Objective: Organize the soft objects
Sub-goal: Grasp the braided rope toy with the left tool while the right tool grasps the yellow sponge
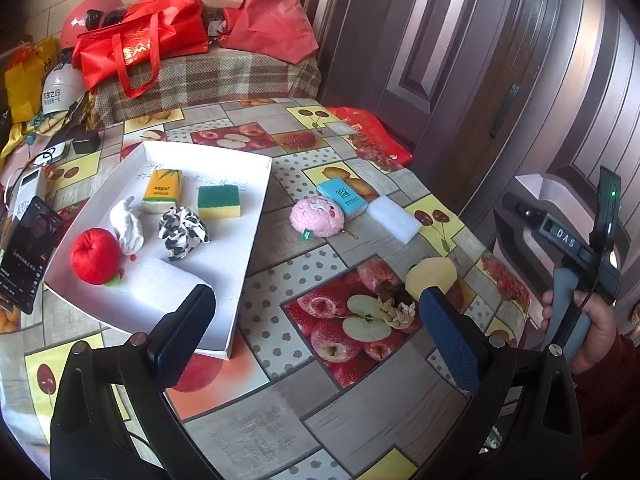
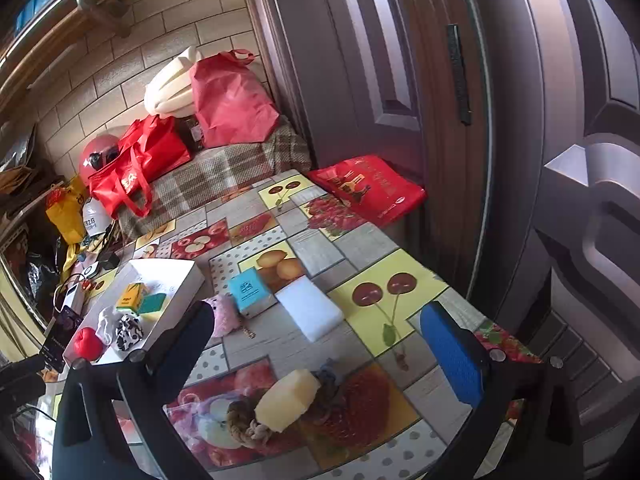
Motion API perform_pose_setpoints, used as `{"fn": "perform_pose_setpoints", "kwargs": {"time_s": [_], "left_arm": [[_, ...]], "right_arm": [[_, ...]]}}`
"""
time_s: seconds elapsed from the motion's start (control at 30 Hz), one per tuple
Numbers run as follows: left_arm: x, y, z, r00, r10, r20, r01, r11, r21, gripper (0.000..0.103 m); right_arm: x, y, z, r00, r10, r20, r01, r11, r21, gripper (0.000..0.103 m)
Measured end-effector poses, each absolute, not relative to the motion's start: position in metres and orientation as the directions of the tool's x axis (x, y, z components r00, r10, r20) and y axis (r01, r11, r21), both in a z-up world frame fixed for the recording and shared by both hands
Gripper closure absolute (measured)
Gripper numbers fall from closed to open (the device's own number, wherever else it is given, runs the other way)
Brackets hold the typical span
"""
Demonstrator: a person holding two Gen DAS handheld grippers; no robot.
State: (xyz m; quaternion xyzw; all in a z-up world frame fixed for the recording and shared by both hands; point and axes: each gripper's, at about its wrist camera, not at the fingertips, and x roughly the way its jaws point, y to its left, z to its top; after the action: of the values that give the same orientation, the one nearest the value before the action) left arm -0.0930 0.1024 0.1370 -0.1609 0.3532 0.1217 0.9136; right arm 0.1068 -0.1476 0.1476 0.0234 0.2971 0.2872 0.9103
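Observation:
A white tray [image 1: 256, 200] on the fruit-print table holds a red plush apple [image 1: 94, 254], a white cloth [image 1: 127, 226], a black-and-white scrunchie [image 1: 182, 232], a green-yellow sponge [image 1: 219, 201], a yellow tissue pack [image 1: 162, 190] and a white foam block [image 1: 160, 284]. Outside it lie a pink plush [image 1: 317, 216], a blue tissue pack [image 1: 342, 197], a white sponge [image 1: 394, 218], a pale yellow sponge [image 1: 431, 276] and a braided scrunchie [image 1: 394, 310]. My left gripper [image 1: 316, 328] is open and empty above the table. My right gripper [image 2: 316, 344] is open over the yellow sponge [image 2: 286, 400].
A phone [image 1: 26, 256] and a power bank [image 1: 28, 186] lie left of the tray. Red bags [image 1: 140, 44] and helmets sit on a plaid-covered surface behind the table. A red bag [image 2: 368, 188] lies at the table's far right edge by the door [image 2: 520, 120].

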Motion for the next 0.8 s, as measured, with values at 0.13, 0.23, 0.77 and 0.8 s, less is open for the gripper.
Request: {"fn": "perform_pose_setpoints", "kwargs": {"time_s": [0.13,0.23,0.77,0.8], "left_arm": [[-0.053,0.079,0.107,0.680,0.013,-0.733,-0.218,0.958,-0.185,0.000],[-0.019,0.057,0.079,0.623,-0.054,-0.780,-0.135,0.975,-0.174,0.001],[0.050,0.039,0.018,0.521,-0.038,-0.853,-0.096,0.990,-0.103,0.063],[0.044,0.043,0.019,0.523,-0.030,-0.852,-0.118,0.987,-0.107,0.063]], "right_arm": [[0.126,-0.166,0.146,0.652,0.532,-0.540,-0.506,0.836,0.213,0.000],[0.135,-0.172,0.137,0.616,0.544,-0.570,-0.525,0.823,0.217,0.000],[0.143,-0.143,0.118,0.364,0.667,-0.650,-0.802,0.580,0.146,0.000],[0.135,-0.131,0.115,0.335,0.669,-0.664,-0.841,0.530,0.109,0.000]]}}
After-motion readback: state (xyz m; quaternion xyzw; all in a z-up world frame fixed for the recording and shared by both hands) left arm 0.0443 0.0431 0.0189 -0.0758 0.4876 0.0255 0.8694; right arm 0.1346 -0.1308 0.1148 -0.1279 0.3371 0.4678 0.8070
